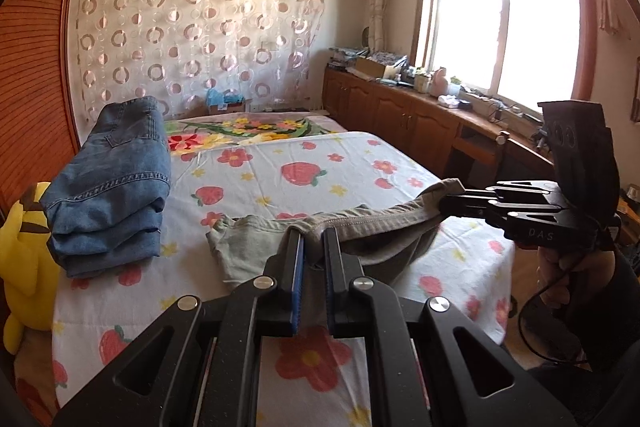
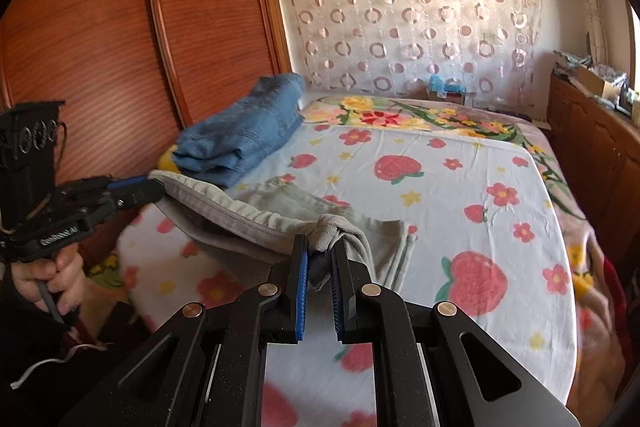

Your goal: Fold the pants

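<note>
Grey-green pants (image 1: pixel 256 239) lie partly on the bed, their waistband lifted and stretched between both grippers. My left gripper (image 1: pixel 314 233) is shut on the waistband near its middle; it also shows in the right wrist view (image 2: pixel 154 189). My right gripper (image 2: pixel 322 245) is shut on the other end of the waistband; in the left wrist view it (image 1: pixel 444 205) holds the cloth at the right. The pants (image 2: pixel 304 203) hang down onto the sheet, legs folded under.
The bed (image 1: pixel 320 163) has a strawberry-print sheet. Folded blue jeans (image 1: pixel 116 183) are stacked at its left, beside a yellow plush toy (image 1: pixel 24 251). A wooden wardrobe (image 2: pixel 120 27) stands left, low cabinets (image 1: pixel 400 111) and a window right.
</note>
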A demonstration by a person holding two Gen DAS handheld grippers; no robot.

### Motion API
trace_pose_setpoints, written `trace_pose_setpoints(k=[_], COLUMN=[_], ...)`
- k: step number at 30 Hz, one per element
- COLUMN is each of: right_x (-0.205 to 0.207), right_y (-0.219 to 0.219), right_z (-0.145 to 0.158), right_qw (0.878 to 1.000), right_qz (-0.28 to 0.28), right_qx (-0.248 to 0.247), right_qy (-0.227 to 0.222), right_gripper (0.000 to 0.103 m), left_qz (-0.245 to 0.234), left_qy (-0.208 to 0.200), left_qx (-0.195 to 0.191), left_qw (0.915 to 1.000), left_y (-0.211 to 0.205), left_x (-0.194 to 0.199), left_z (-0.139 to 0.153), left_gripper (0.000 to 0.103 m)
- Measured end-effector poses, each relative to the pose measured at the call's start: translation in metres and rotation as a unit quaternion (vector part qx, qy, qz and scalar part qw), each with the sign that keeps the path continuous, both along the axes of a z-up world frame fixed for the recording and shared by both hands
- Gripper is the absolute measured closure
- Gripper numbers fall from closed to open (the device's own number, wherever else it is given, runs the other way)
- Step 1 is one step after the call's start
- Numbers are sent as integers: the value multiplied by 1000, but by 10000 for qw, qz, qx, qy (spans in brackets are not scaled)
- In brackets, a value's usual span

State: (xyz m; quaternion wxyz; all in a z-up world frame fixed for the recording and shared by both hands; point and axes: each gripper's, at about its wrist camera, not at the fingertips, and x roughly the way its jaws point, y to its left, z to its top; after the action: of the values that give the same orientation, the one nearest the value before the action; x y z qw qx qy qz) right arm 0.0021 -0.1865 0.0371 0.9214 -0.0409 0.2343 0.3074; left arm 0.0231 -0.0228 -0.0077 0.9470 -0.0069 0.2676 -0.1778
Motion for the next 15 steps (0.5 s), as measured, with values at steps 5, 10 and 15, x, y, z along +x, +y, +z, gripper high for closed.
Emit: trace_pose_setpoints(k=[5,10,15], right_x=[34,57,77], right_y=[16,26,36], right_z=[-2,-4,-9], right_qw=[9999,9997,9993], right_qz=[-101,-144,-181], right_qx=[-105,-92,-96], right_qy=[66,169,321], right_gripper=[93,93,93], left_qz=[87,182,294], left_qy=[66,117,221], left_qx=[46,116,158], left_qw=[9999,9997,9992], left_y=[0,-1,-1], left_x=[27,46,59], left_z=[-6,-12,-23], left_gripper=[93,93,93])
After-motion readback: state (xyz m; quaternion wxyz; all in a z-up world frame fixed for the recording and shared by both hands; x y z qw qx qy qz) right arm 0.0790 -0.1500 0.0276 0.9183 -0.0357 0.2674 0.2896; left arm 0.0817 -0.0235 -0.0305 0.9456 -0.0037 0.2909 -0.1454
